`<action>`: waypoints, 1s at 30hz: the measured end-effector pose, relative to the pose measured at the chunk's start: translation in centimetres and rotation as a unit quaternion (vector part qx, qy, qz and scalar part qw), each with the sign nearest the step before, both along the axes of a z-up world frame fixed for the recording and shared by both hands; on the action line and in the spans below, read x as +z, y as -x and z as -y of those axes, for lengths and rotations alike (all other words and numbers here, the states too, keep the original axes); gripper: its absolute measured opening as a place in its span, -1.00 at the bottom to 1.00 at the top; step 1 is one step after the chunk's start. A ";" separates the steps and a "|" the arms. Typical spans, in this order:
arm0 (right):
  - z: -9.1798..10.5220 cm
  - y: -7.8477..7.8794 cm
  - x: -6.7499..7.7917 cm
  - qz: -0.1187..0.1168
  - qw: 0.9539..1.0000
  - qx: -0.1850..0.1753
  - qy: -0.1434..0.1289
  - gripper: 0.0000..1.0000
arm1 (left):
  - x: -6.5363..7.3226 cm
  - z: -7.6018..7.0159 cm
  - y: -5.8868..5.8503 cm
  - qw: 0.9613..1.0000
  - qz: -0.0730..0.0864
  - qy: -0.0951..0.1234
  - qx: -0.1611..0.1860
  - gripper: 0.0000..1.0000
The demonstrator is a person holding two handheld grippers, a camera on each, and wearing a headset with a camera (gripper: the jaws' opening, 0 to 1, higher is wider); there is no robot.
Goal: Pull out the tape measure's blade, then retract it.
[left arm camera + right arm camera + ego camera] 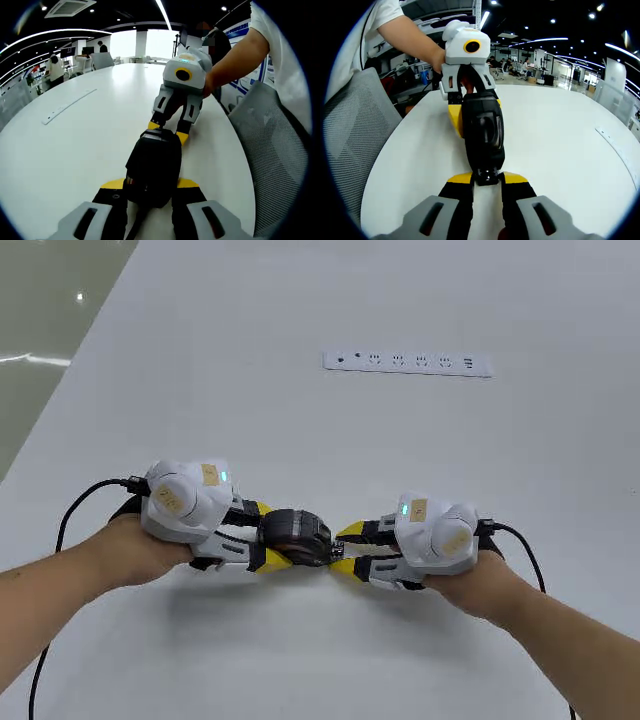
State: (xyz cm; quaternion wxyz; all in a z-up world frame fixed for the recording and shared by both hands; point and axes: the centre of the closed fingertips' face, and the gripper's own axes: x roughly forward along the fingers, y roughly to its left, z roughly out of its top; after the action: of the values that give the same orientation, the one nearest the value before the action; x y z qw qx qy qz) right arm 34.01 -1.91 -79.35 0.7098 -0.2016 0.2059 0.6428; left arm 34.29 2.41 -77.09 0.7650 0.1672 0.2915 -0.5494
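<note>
Tape measure, black and rounded, sits low over the white table near the table's near edge, held between our two tools. We have the left gripper clamped on its case, one yellow-tipped jaw on the far side and one on the near side, so the case fills the gap between them. Coming in from the right, the right gripper meets the case's right end. In the right gripper view its jaws stand narrow, and their yellow tips pinch the small blade tip at the mouth of the case. We see no length of blade drawn out between the case and that tab, and the two tools are nearly nose to nose with the tape measure between them. Each hand wraps the white body of its tool, and a black cable trails off to the left. Far across the table lies a white power strip, well apart from the work. A grey mesh chair stands beside the table.
</note>
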 end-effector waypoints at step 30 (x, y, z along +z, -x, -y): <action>0.1 0.2 -0.1 -0.016 1.000 0.024 0.005 -0.81 | -0.1 -0.1 0.0 1.000 -0.003 -0.011 -0.006 -0.39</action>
State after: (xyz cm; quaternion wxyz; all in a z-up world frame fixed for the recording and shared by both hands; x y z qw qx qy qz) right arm 33.85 -2.00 -79.43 0.6900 -0.2001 0.2157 0.6613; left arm 34.26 2.49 -77.17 0.7586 0.1757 0.2991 -0.5516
